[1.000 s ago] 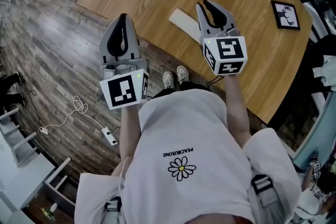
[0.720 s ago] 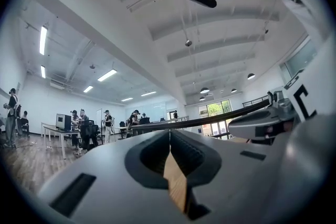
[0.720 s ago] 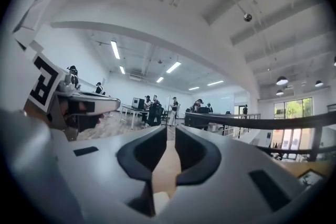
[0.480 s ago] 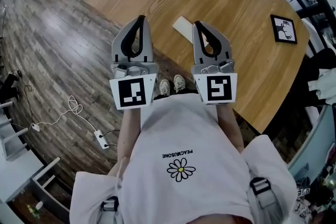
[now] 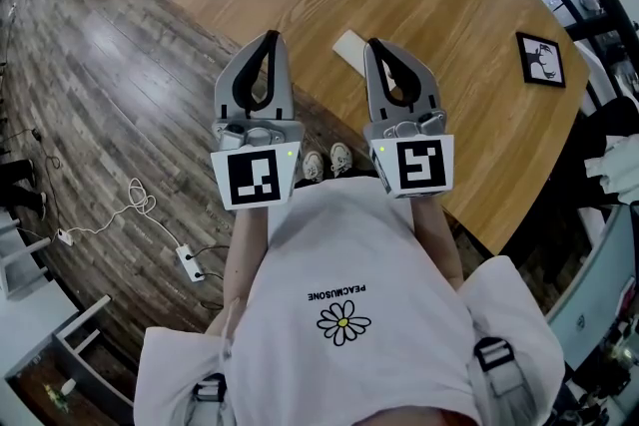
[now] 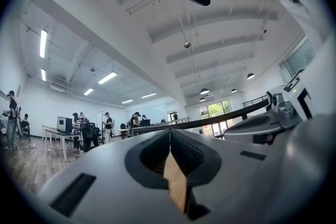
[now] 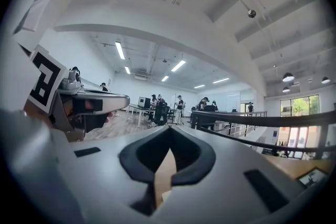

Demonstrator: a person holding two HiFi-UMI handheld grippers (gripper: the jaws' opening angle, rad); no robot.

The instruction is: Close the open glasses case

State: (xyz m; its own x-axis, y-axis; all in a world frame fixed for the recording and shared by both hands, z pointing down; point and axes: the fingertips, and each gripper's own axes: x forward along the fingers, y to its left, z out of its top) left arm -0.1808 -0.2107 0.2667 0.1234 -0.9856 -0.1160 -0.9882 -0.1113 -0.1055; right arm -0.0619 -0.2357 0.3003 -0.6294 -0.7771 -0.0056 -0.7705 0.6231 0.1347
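Observation:
A flat white glasses case [image 5: 348,49] lies near the round wooden table's [image 5: 449,5] front edge, and its near end is hidden behind my right gripper. Whether its lid is down I cannot tell. Both grippers are held level in front of the person's chest, side by side and clear of the case. My left gripper [image 5: 268,37] is shut with nothing in it, out over the floor. My right gripper [image 5: 376,45] is shut and empty too, its tip just short of the case. In each gripper view the jaws meet: left gripper [image 6: 169,132], right gripper [image 7: 168,128].
A small black-framed picture [image 5: 540,58] lies on the table's far right. A white cable and power strip [image 5: 190,259] lie on the wooden floor at left. The person's shoes [image 5: 329,158] stand at the table's edge. Desks and people [image 7: 178,107] are far off.
My right gripper drew back from over the case to beside the left gripper, and its jaws closed. The left gripper barely shifted. Nothing has moved in the last half second.

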